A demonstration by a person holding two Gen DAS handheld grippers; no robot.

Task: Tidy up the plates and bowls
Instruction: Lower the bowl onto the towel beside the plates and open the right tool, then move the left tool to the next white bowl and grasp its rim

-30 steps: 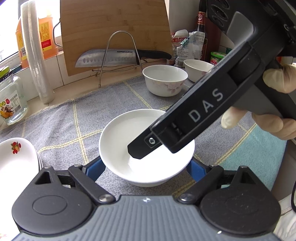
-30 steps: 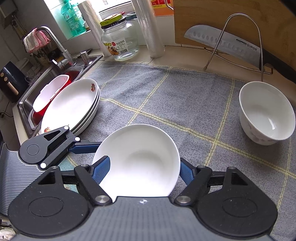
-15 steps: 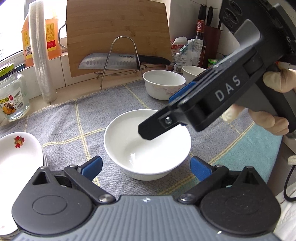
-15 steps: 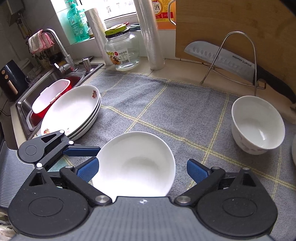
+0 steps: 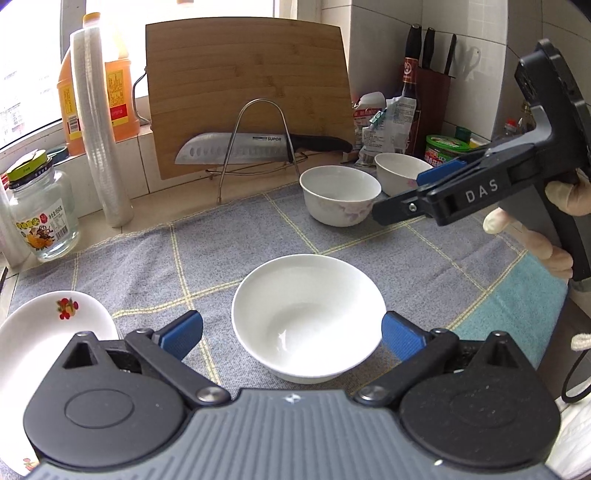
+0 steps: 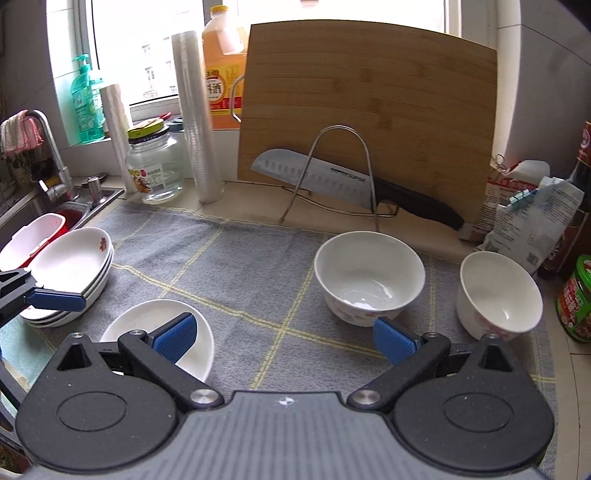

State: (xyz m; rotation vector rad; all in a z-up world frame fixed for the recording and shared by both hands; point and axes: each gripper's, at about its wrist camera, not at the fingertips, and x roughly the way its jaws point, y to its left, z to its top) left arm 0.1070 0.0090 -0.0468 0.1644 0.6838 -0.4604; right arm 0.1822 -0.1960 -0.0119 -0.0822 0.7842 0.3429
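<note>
bowls sit apart on the grey cloth: plain white bowl (image 5: 308, 325) between the left gripper (image 5: 291, 332) jaws, wide and empty. right gripper (image 6: 282, 338), also wide, faces the floral bowl (image 6: 369, 277) beyond it; a shallow rim pinch could tip it.

Daylight pours through the window (image 6: 147, 48) at the far side, above a white tiled wall (image 5: 384, 33). A grey checked cloth (image 6: 258, 258) covers the counter, and a steel sink (image 6: 33, 210) sits far left.
</note>
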